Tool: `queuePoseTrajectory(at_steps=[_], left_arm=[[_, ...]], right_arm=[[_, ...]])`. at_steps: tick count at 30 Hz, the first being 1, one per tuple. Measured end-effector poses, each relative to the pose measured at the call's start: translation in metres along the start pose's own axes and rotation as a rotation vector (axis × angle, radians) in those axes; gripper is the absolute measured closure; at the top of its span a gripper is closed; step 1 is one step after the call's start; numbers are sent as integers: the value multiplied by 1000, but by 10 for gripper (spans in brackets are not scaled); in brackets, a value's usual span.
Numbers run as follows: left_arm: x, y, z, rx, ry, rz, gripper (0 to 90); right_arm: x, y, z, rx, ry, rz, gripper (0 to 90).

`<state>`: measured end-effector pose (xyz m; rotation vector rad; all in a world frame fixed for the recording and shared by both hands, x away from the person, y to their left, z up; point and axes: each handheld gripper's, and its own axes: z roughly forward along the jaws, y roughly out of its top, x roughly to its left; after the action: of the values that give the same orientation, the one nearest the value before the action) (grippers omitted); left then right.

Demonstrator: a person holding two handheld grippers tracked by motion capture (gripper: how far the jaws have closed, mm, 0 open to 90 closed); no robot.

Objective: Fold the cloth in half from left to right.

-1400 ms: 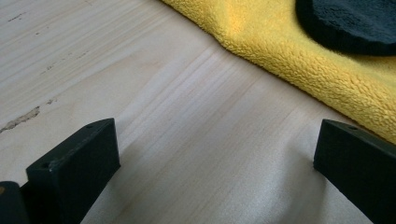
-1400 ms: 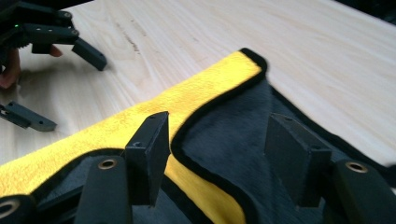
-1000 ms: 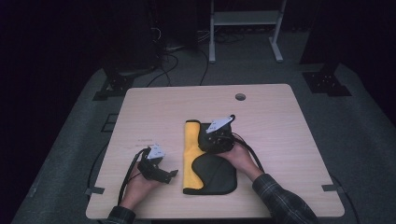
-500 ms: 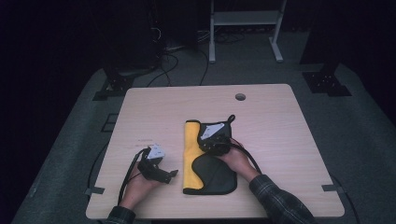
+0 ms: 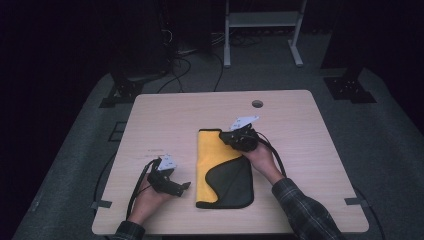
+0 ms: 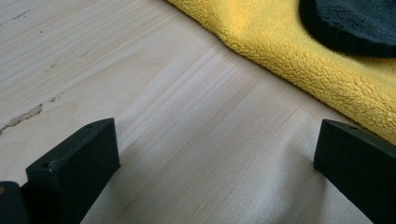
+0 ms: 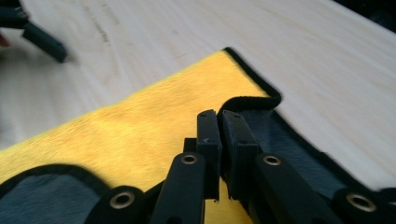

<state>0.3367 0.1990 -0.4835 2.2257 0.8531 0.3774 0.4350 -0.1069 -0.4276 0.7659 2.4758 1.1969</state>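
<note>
A cloth (image 5: 220, 155), yellow on one face and dark on the other, lies on the wooden table (image 5: 165, 120) with its near part folded over dark side up. My right gripper (image 5: 227, 136) is at the cloth's far right corner. Its jaws have just been closing and now stand shut (image 7: 217, 119) on a raised fold of the cloth (image 7: 154, 121); the dark, black-bordered flap lifts beside them. My left gripper (image 5: 182, 187) rests low on the bare table to the left of the cloth. Those jaws are open (image 6: 219, 135) with nothing between them, and the yellow pile (image 6: 289, 51) lies just beyond.
A round cable hole (image 5: 257, 103) sits near the table's far edge. Behind the table, on the dark floor, stand a white-legged rack (image 5: 260, 20) and loose cables (image 5: 185, 60). Far off in the right gripper view is the left gripper (image 7: 44, 39).
The right gripper has shifted a little toward the far side and up, at the cloth's far corner. The left hand and gripper have stayed put.
</note>
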Motion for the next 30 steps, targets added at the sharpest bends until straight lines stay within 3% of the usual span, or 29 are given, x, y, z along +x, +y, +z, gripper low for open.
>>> queuePoseTrajectory(at_steps=[5,6,7,8,11,12,18,20,24,26,27,28,30], left_arm=[[0,0,0,-3,1,-1,0],[0,0,0,-3,1,-2,0],[0,0,0,-3,1,-2,0],[0,0,0,-3,2,-2,0],[0,0,0,-3,2,-2,0],[0,0,0,-3,2,-3,0],[0,0,0,-2,4,-3,0],[0,0,0,-2,4,-4,0],[-1,0,0,-1,5,-5,0],[-1,0,0,-1,6,-5,0],[-1,0,0,-1,6,-5,0],[-1,0,0,-1,6,-5,0],[-1,0,0,-1,6,-5,0]], right_arm=[[-18,3,-3,-1,-43,22,851],[-27,2,-3,-5,-61,42,850],[-27,2,-3,-5,-61,42,850],[-35,-1,-3,-11,-76,78,849],[-45,-6,-1,-13,-89,102,848],[-54,-11,2,-3,-101,130,847],[-74,-24,12,41,-136,166,847],[-76,-26,15,49,-141,167,847],[-81,-35,26,121,-177,179,832],[-82,-36,27,113,-176,182,798],[-81,-36,26,104,-182,192,702],[-80,-33,21,84,-176,195,668],[-79,-31,17,69,-174,187,656]])
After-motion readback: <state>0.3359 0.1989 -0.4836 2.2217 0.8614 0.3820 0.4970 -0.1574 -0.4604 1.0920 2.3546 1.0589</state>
